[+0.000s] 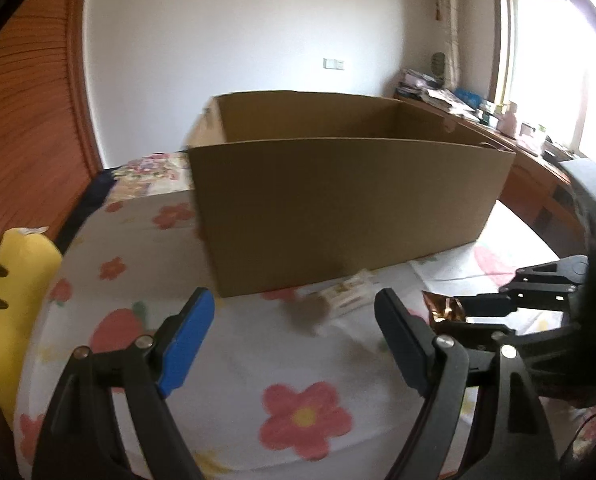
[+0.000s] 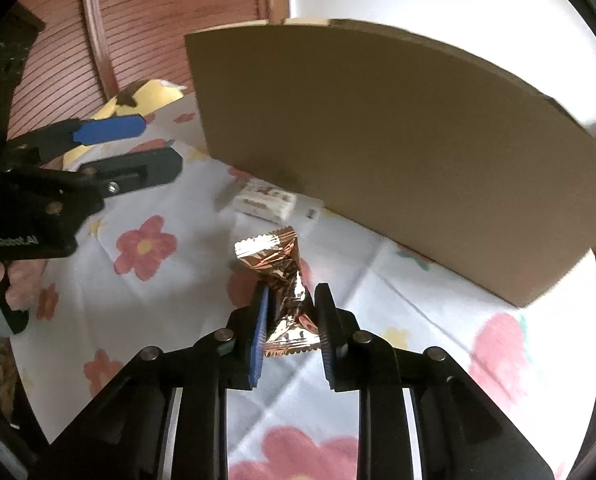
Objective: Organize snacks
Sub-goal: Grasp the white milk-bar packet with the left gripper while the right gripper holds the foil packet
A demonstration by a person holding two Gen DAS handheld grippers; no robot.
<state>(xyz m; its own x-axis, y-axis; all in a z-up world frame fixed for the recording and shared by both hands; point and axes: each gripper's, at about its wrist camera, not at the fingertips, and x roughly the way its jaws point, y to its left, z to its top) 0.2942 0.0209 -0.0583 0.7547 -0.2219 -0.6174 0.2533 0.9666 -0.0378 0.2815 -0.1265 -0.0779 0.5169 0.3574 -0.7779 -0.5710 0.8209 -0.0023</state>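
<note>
My right gripper (image 2: 291, 300) is shut on a gold foil snack packet (image 2: 285, 280) and holds it above the flowered cloth; the packet also shows in the left wrist view (image 1: 446, 308). My left gripper (image 1: 293, 312) is open and empty, low over the cloth, in front of an open brown cardboard box (image 1: 338, 200). A white snack packet (image 1: 348, 296) lies on the cloth against the box's front wall, between the left fingers; it also shows in the right wrist view (image 2: 263, 200). The box (image 2: 398, 140) stands just beyond the held packet. The box's inside floor is hidden.
A yellow plush toy (image 1: 13, 292) lies at the cloth's left edge. A wooden slatted door (image 1: 25, 120) stands behind it. A cluttered desk (image 1: 478, 112) runs along the right wall under a window. The flowered cloth (image 1: 237, 380) covers the surface.
</note>
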